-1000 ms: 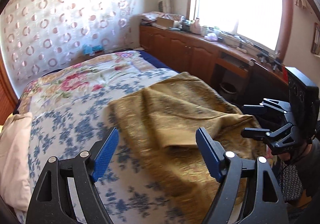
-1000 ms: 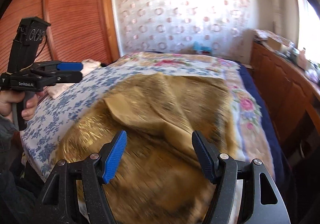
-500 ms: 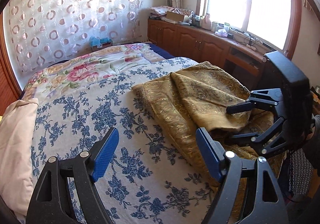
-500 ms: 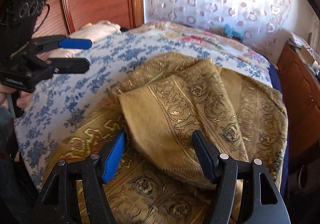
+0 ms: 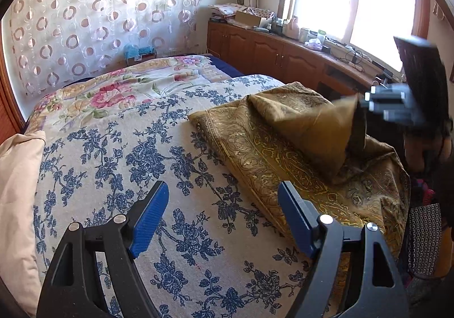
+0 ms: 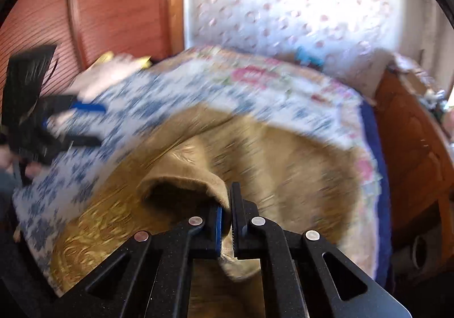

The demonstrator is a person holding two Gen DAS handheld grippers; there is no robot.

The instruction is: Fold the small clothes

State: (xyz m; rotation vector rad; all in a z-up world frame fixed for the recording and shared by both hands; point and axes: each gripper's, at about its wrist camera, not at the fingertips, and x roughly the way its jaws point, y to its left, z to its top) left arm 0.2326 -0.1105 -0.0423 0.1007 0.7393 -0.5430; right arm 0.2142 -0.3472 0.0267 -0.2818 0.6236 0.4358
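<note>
A gold patterned cloth (image 5: 286,147) lies crumpled on the right side of the bed; it also shows in the blurred right wrist view (image 6: 283,159). My right gripper (image 6: 227,213) is shut on a folded edge of the cloth and lifts it into a peak; it shows blurred in the left wrist view (image 5: 366,108). My left gripper (image 5: 224,218) is open and empty, above the bedspread just left of the cloth's near edge; it appears at the left of the right wrist view (image 6: 85,125).
The bed has a blue-flowered cover (image 5: 136,164) and a pink floral sheet (image 5: 113,90) beyond. A cream pillow (image 5: 17,190) lies at the left. A wooden cabinet (image 5: 278,54) with clutter runs under the window. A dotted curtain (image 5: 99,20) hangs behind.
My right gripper has closed on the cloth's folded edge and raised it. My left gripper has stayed open, shifting slightly over the bedspread.
</note>
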